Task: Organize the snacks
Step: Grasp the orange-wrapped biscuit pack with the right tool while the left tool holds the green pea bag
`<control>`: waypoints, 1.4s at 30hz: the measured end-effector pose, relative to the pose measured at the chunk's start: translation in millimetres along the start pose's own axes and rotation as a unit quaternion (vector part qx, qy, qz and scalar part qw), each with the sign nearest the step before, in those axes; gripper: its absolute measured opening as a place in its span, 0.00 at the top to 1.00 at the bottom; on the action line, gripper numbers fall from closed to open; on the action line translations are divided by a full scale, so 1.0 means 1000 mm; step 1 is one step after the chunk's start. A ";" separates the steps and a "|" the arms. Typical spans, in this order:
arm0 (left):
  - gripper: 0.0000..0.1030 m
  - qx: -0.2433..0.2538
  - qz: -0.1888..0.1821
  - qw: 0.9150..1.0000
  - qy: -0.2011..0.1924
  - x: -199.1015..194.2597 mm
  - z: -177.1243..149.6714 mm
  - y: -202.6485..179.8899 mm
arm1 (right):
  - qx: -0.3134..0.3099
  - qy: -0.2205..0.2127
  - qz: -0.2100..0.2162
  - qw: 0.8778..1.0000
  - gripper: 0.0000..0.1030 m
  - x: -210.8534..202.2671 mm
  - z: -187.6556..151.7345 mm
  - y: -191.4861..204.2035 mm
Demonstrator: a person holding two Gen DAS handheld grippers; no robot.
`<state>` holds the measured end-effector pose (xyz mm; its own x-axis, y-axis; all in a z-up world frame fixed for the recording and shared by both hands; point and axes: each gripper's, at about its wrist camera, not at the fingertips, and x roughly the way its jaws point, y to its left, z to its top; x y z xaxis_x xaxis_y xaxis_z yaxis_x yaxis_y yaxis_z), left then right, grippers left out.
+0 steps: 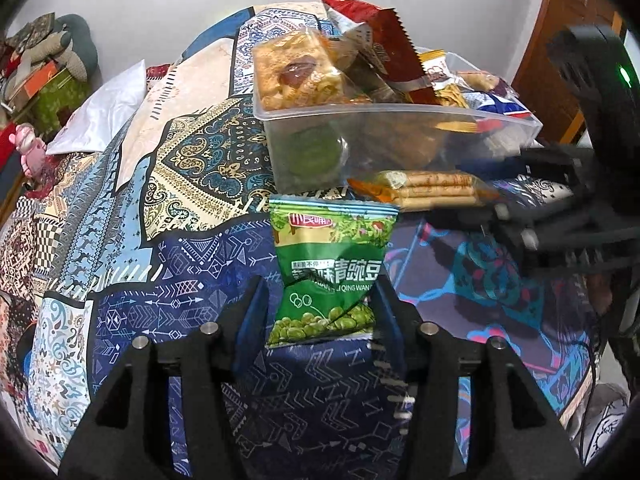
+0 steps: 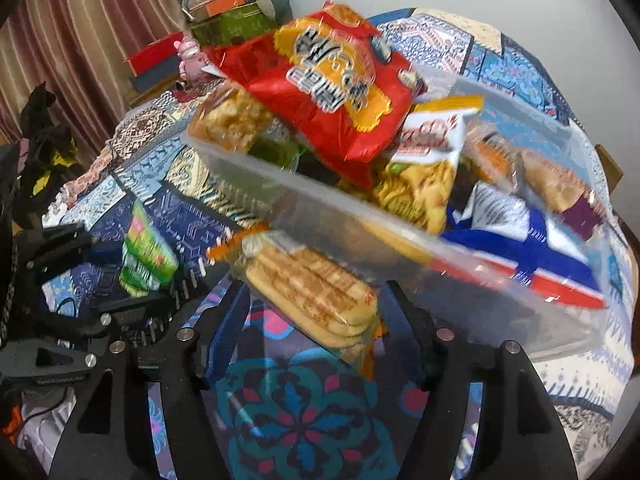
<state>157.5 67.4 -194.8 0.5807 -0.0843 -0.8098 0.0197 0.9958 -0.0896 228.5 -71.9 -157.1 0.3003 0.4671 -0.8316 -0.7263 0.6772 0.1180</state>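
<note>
My left gripper (image 1: pixel 320 300) is shut on a green pea snack packet (image 1: pixel 330 268) and holds it above the patterned cloth, in front of the clear plastic bin (image 1: pixel 400 110). The packet also shows in the right wrist view (image 2: pixel 146 258). My right gripper (image 2: pixel 316 316) is shut on a clear packet of biscuit sticks (image 2: pixel 316 292), close to the bin's near wall (image 2: pixel 360 216). The biscuit packet also shows in the left wrist view (image 1: pixel 432 190). The bin is heaped with snacks, with a red-and-yellow bag (image 2: pixel 328 88) on top.
A patterned quilt (image 1: pixel 160 200) covers the surface. A white pillow (image 1: pixel 104 116) and a pink toy (image 1: pixel 30 148) lie at the far left. Boxes and stuffed items (image 2: pixel 228 4) are stacked by the curtain. A wooden door (image 1: pixel 568 60) stands at the right.
</note>
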 end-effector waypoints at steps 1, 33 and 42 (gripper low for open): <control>0.48 -0.001 -0.001 1.000 0.001 0.001 0.001 0.000 | 0.002 0.006 0.009 1.000 0.39 0.001 -0.003 0.001; 0.59 -0.043 0.036 0.998 -0.008 0.024 0.038 0.037 | 0.058 -0.023 0.061 0.996 0.54 0.004 0.005 0.010; 0.59 -0.022 0.004 1.000 -0.005 0.009 0.019 0.005 | 0.045 -0.019 0.070 0.996 0.55 -0.016 -0.016 0.021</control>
<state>178.2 71.8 -192.0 0.5890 -0.0763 -0.8045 -0.0196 0.9939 -0.1086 198.4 -74.4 -150.5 0.2243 0.5806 -0.7827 -0.7047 0.6514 0.2813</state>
